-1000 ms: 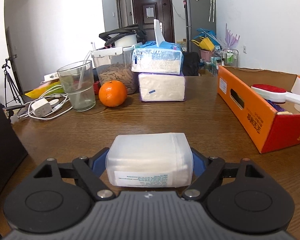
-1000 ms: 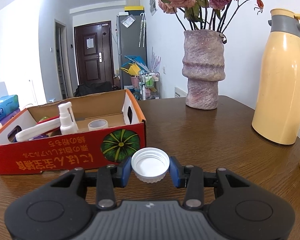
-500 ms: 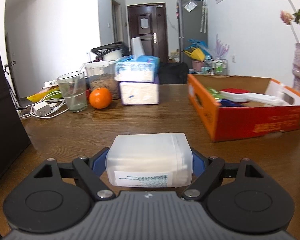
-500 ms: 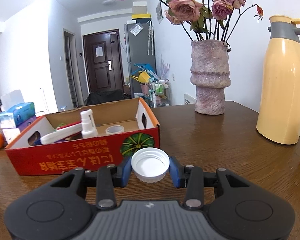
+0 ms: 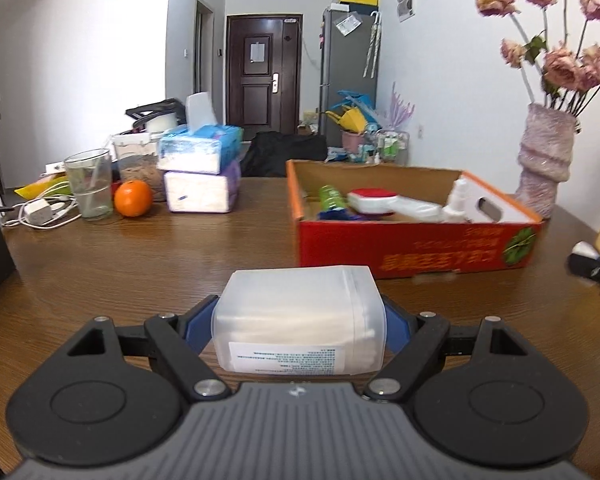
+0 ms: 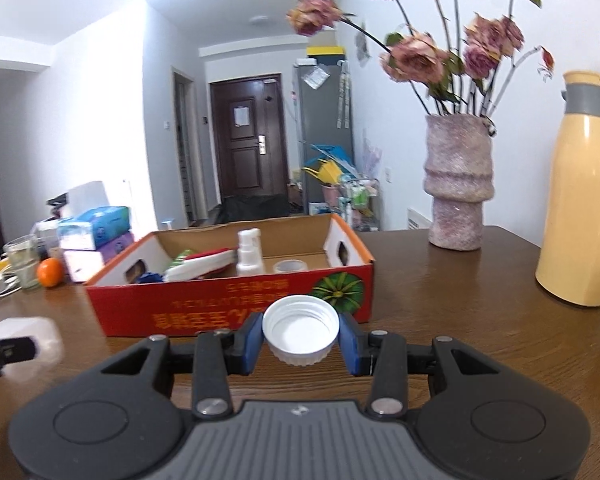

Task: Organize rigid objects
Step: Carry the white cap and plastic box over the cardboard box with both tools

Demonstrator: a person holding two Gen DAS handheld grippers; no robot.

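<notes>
My left gripper (image 5: 299, 330) is shut on a translucent white plastic box (image 5: 299, 316) with a label, held above the wooden table in front of the red cardboard box (image 5: 420, 256). My right gripper (image 6: 300, 338) is shut on a white bottle cap (image 6: 300, 328), open side up, just before the same red cardboard box (image 6: 228, 312). The cardboard box holds a white-and-red brush (image 5: 384, 202), a white spray bottle (image 6: 249, 251), a tape roll (image 6: 289, 266) and a green item (image 5: 332, 196). The left gripper with its plastic box shows blurred at the right wrist view's left edge (image 6: 16, 344).
A purple vase (image 6: 458, 184) with dried roses and a yellow thermos (image 6: 580, 216) stand to the right. Stacked tissue packs (image 5: 200, 172), an orange (image 5: 133, 198), a glass (image 5: 89, 184), a charger with cables (image 5: 40, 212) and a jar (image 5: 138, 160) stand at the far left.
Both grippers have pulled back and swung: the left view turned right until the red box faces it, and the right view backed away from the box. Both holds are unchanged.
</notes>
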